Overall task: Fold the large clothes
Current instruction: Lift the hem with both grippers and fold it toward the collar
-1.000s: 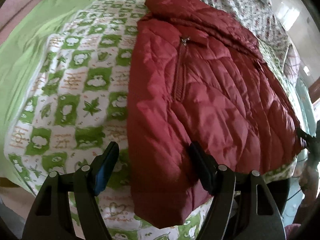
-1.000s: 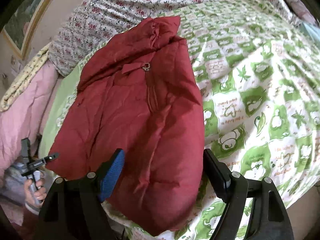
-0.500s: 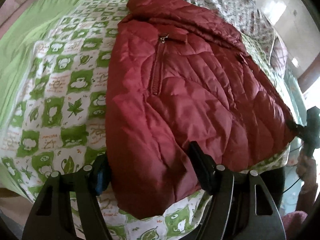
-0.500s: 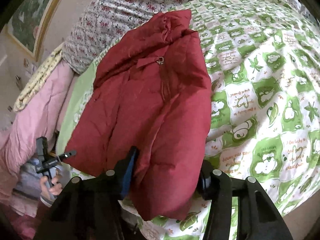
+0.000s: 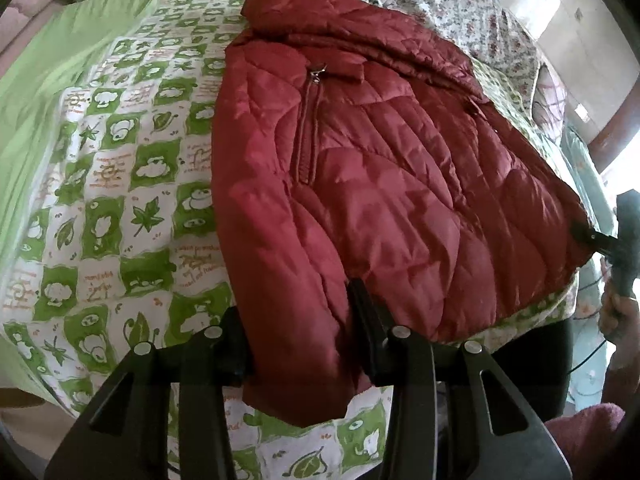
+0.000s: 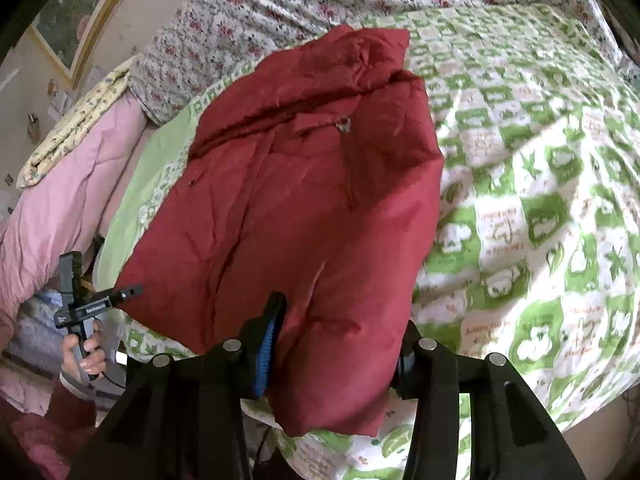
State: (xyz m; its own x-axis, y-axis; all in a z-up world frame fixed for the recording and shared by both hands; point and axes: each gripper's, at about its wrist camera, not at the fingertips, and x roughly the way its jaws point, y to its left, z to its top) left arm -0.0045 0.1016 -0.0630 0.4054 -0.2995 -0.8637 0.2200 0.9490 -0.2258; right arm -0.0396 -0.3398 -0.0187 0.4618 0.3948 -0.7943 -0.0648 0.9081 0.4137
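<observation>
Red quilted jacket (image 5: pixel 400 184) zipped, flat; left gripper (image 5: pixel 296 320), right gripper (image 6: pixel 340 344) fingers just clamped hem.

Dark red jacket (image 5: pixel 380 184), green-and-white checked quilt (image 5: pixel 132 184), floral sheet (image 6: pixel 288 4), pink blanket (image 6: pixel 60 200)

Soft daylight, heavy fisheye bend, some blur on one side

The left wrist view has a washed-out bright patch at the upper right, and the red jacket (image 5: pixel 380 184) shows a soft sheen on its quilted folds. Both views curve strongly toward dark, rounded corners. In the right wrist view the green patterned bedspread (image 6: pixel 540 208) is smeared at the right, while the jacket looks flatter and duller. Shadows are soft; both near black grippers stand dark.
</observation>
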